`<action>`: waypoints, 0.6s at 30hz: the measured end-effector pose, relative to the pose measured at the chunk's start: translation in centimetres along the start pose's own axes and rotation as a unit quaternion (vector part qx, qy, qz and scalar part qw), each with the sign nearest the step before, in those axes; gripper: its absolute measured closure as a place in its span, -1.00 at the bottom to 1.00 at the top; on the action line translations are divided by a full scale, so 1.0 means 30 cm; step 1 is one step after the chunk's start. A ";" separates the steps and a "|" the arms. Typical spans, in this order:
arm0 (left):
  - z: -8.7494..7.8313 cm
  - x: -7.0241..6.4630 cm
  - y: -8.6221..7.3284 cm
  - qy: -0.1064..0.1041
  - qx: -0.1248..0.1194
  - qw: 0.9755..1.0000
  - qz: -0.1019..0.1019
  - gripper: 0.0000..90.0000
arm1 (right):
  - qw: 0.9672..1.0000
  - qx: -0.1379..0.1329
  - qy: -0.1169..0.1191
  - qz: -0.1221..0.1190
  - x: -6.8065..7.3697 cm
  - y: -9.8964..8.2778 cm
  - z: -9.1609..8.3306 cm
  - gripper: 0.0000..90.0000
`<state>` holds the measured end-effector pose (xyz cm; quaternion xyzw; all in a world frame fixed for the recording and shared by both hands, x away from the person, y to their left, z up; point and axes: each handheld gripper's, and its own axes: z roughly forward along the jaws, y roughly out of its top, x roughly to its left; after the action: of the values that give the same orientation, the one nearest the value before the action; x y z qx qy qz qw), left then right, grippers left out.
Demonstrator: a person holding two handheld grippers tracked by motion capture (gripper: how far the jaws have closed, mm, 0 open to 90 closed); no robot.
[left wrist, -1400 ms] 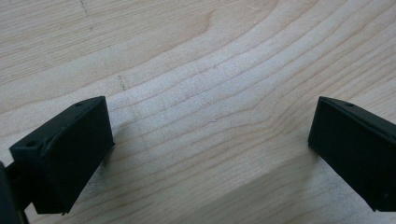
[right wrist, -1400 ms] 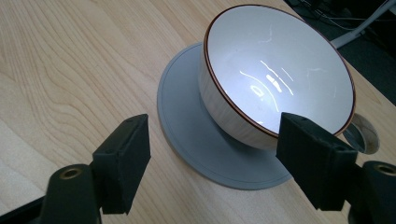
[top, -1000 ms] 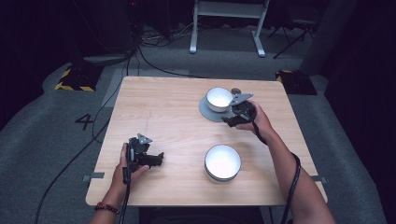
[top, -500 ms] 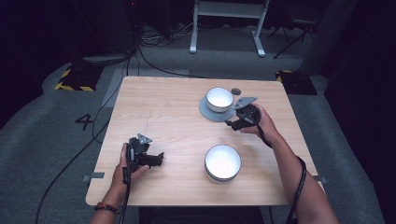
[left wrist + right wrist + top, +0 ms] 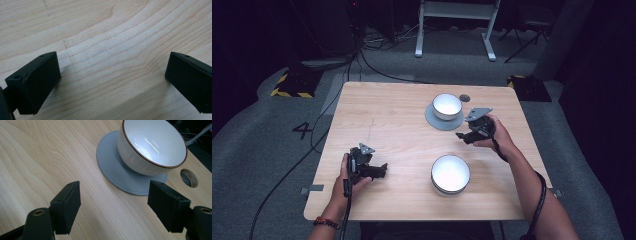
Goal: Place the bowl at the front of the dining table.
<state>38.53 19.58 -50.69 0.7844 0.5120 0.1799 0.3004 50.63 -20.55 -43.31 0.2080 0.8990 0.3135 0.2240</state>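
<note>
The right gripper [image 5: 463, 135] hangs over the tabletop [image 5: 392, 115] just beside the grey saucer [image 5: 434, 120], at the far right. Its fingers [image 5: 66, 206] stand wide apart with nothing between them, only bare wood. They point toward the saucer without touching it.

A white bowl [image 5: 447, 105] with a thin dark rim sits on that saucer, a little off centre, so more of the saucer shows on the side toward the gripper. Just past the saucer there is a small round hole [image 5: 464, 98] in the tabletop.

A second white bowl [image 5: 450, 173] stands by itself nearer the person, well apart from the first, between the two hands but closer to the right forearm.

The left gripper [image 5: 381, 170] is held low over the near left part of the tabletop, its fingers [image 5: 37, 80] also spread wide over bare wood, holding nothing. It points across toward the near bowl, with a clear gap between them. Its cable [image 5: 346, 210] trails off the near edge.
</note>
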 end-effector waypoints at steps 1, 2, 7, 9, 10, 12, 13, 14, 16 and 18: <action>0.000 0.000 0.000 -0.001 0.001 1.000 -0.001 -1.00 | 1.000 0.000 -0.002 0.000 0.003 -0.002 -0.002 -0.41; 0.000 0.000 0.000 0.000 0.001 1.000 0.000 -1.00 | 1.000 0.002 0.000 -0.006 0.002 -0.005 -0.007 -0.41; 0.000 -0.001 -0.001 -0.001 0.000 1.000 -0.001 -1.00 | 1.000 0.002 0.002 -0.011 0.013 -0.018 -0.026 -0.41; 0.000 -0.002 -0.001 -0.003 0.001 1.000 -0.003 -1.00 | 1.000 0.001 0.004 -0.008 0.018 -0.022 -0.031 -0.41; -0.001 -0.001 -0.001 -0.002 0.003 1.000 -0.002 -1.00 | 1.000 0.002 0.002 -0.007 0.021 -0.024 -0.035 -0.41; 0.000 -0.001 -0.001 -0.003 0.002 1.000 -0.002 -1.00 | 1.000 0.000 0.004 -0.008 0.024 -0.026 -0.038 -0.41; -0.001 -0.001 -0.001 -0.002 0.002 1.000 -0.002 -1.00 | 1.000 -0.002 0.005 -0.010 0.029 -0.030 -0.046 -0.41; -0.001 -0.001 -0.001 -0.002 0.002 1.000 -0.002 -1.00 | 1.000 -0.004 0.005 -0.010 0.032 -0.032 -0.050 -0.41; 0.000 -0.001 -0.001 -0.001 0.000 1.000 -0.001 -1.00 | 1.000 -0.004 0.003 -0.013 0.034 -0.034 -0.055 -0.41; -0.001 -0.001 -0.001 -0.001 0.001 1.000 -0.002 -1.00 | 1.000 -0.008 0.004 -0.016 0.049 -0.037 -0.069 -0.41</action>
<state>38.49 19.57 -50.69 0.7841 0.5129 0.1779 0.3007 48.07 -21.57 -42.98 0.1903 0.9006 0.3182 0.2269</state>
